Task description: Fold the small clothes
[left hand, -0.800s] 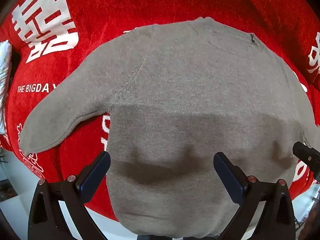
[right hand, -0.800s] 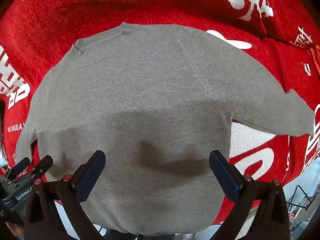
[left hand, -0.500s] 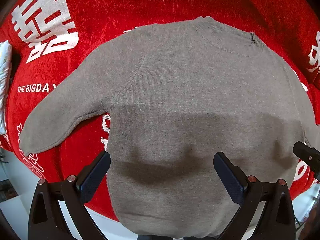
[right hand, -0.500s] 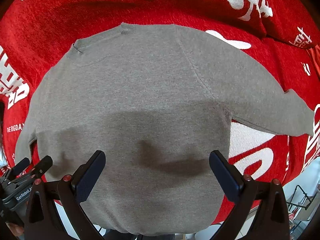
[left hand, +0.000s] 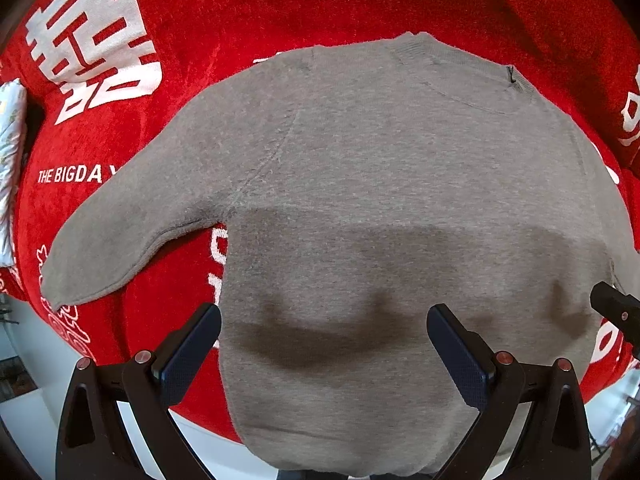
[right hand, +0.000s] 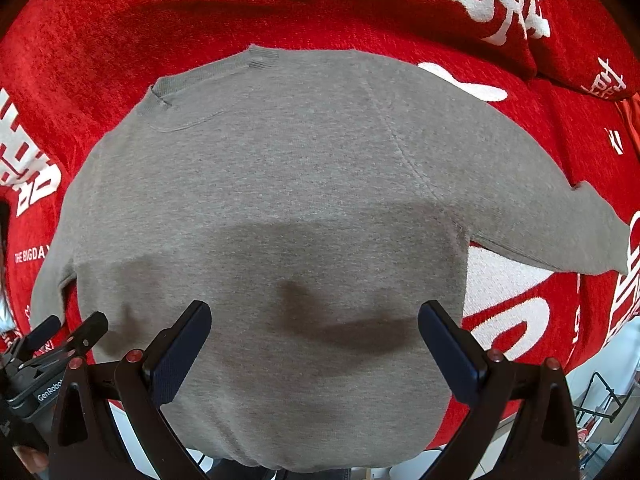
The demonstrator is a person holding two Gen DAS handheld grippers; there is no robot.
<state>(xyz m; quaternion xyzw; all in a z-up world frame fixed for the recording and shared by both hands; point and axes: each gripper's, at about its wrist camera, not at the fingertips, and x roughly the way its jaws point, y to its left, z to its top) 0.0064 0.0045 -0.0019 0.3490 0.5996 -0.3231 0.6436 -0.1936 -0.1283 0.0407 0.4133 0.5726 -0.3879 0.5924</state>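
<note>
sweater, grey and small, lies spread flat across the middle of both frames on a red blanket with white lettering, one sleeve reaching to the lower left in the left wrist view and the other sleeve to the right edge in the right wrist view. left gripper hangs above the hem at the bottom of its frame, jaws wide apart and empty. right gripper does the same at the bottom of its frame, jaws spread, gripping nothing.
</note>
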